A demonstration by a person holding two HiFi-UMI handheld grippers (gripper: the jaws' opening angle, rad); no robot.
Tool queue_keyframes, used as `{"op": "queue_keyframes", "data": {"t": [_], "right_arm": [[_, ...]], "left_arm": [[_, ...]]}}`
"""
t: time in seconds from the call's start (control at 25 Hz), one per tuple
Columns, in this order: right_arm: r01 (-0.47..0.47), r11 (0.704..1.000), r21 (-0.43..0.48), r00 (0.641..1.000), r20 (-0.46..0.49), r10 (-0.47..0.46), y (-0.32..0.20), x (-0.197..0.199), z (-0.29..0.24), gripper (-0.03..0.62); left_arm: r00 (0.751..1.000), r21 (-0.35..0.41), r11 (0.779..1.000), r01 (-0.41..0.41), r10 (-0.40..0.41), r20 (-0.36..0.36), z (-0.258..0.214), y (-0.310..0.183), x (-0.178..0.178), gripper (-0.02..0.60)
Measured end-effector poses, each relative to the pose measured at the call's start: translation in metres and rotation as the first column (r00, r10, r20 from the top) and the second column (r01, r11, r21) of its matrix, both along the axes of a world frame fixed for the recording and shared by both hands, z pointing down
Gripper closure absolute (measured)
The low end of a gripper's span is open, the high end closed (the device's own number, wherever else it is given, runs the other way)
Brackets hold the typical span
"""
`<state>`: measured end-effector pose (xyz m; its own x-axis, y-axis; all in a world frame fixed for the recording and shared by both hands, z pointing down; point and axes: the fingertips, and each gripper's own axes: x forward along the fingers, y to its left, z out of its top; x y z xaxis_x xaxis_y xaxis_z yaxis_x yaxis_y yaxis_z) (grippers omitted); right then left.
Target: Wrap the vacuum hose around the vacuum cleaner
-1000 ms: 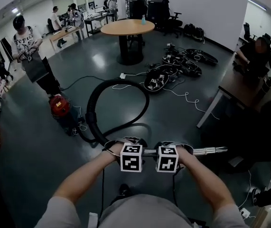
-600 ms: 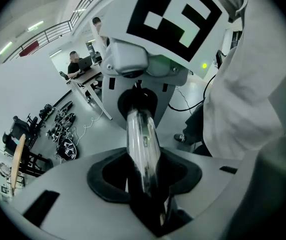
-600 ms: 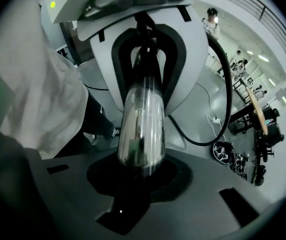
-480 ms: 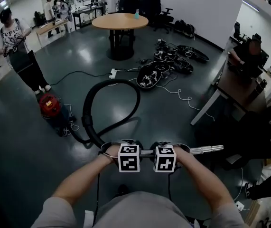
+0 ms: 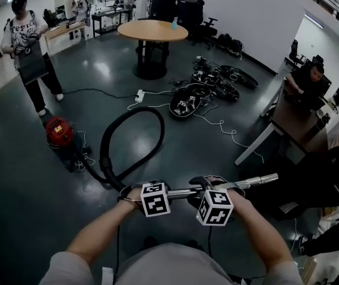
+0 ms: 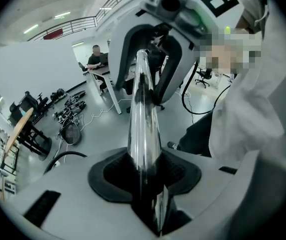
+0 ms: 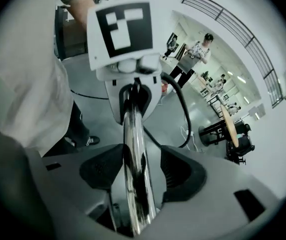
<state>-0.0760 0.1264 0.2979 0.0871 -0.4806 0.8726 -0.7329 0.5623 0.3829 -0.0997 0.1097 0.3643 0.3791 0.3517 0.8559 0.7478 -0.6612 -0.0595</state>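
A red vacuum cleaner (image 5: pixel 59 132) stands on the dark floor at the left. Its black hose (image 5: pixel 107 141) loops up off the floor and joins a chrome wand (image 5: pixel 252 181) that lies across in front of me. My left gripper (image 5: pixel 155 190) has just been closing and its pads press on the wand (image 6: pixel 143 114). My right gripper (image 5: pixel 211 189) has just been opening. In the right gripper view the wand (image 7: pixel 132 134) runs between the jaws, with a gap beside the right pad (image 7: pixel 183 171). The hose (image 7: pixel 183 114) trails beyond the left gripper (image 7: pixel 127 84).
A person (image 5: pixel 29 46) with a dark bag stands close behind the vacuum. A round wooden table (image 5: pixel 152 31) is at the back. Black gear and cables (image 5: pixel 208 85) and a power strip (image 5: pixel 138 95) lie on the floor. A desk (image 5: pixel 288 111) with a seated person (image 5: pixel 311 79) is at the right.
Both grippers have shifted with the wand, which now slants with its free end higher. The right gripper's cube sits lower than the left one. The hose loop has drawn narrower.
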Motion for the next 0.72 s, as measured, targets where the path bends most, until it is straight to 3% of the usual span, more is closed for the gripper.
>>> {"op": "queue_keyframes", "data": {"t": [0.08,0.2,0.32,0.4,0.56,0.64,0.72], "right_arm": [[-0.031,0.993,0.115,0.998,0.056,0.025,-0.012,-0.006,-0.029,0.376],[-0.155,0.946,0.284,0.964,0.252,0.083,-0.026,-0.013,-0.073,0.376],[-0.276,0.898,0.343,0.903,0.411,0.121,-0.030,-0.013,-0.090,0.376],[-0.307,0.892,0.332,0.884,0.448,0.137,-0.031,-0.010,-0.081,0.376],[-0.319,0.915,0.245,0.842,0.516,0.156,-0.035,-0.013,-0.047,0.376],[-0.303,0.931,0.206,0.837,0.525,0.156,-0.039,-0.012,-0.030,0.376],[-0.282,0.943,0.179,0.836,0.528,0.150,-0.046,-0.009,-0.016,0.376]], "left_arm": [[0.999,-0.022,0.999,0.048,-0.048,0.001,0.006,-0.012,-0.003,0.426],[0.992,-0.041,0.991,0.126,-0.125,0.023,0.016,-0.027,-0.010,0.426],[0.976,-0.042,0.976,0.215,-0.213,0.052,0.030,-0.043,-0.018,0.425],[0.958,-0.067,0.957,0.283,-0.279,0.069,0.036,-0.053,-0.022,0.426],[0.898,-0.139,0.887,0.440,-0.432,0.087,0.038,-0.075,-0.021,0.426],[0.849,-0.148,0.836,0.528,-0.519,0.097,0.041,-0.089,-0.018,0.426],[0.784,-0.153,0.769,0.620,-0.611,0.109,0.042,-0.105,-0.015,0.426]]}}
